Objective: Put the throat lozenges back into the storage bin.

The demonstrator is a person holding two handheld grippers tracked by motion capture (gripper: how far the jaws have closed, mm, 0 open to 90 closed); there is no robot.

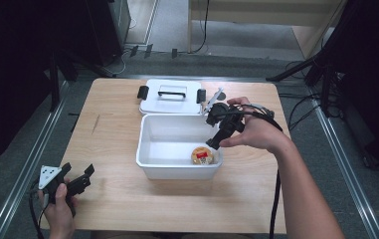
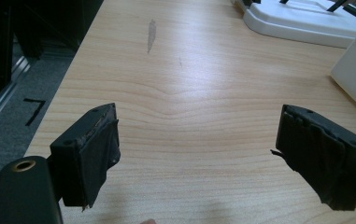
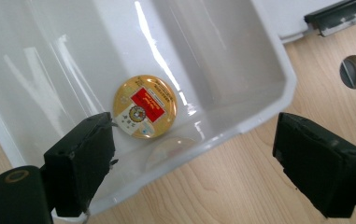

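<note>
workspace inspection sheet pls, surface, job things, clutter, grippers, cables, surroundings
surface: wooden table, one grey smear.
job's things: round yellow packet lies in the open white bin; white lid lies behind the bin.
clutter: nothing seen.
grippers: left gripper open, low over the table; right gripper open above the bin's right rim, empty.
cables: black cable trails from the right gripper.
surroundings: grey floor, dark stands.

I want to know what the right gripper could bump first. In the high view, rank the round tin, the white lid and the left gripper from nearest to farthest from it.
From the right gripper:
1. Round tin, just below it, in the white bin's near right corner.
2. White lid, behind the bin, to the gripper's left.
3. Left gripper, far off at the table's near left corner.
</note>
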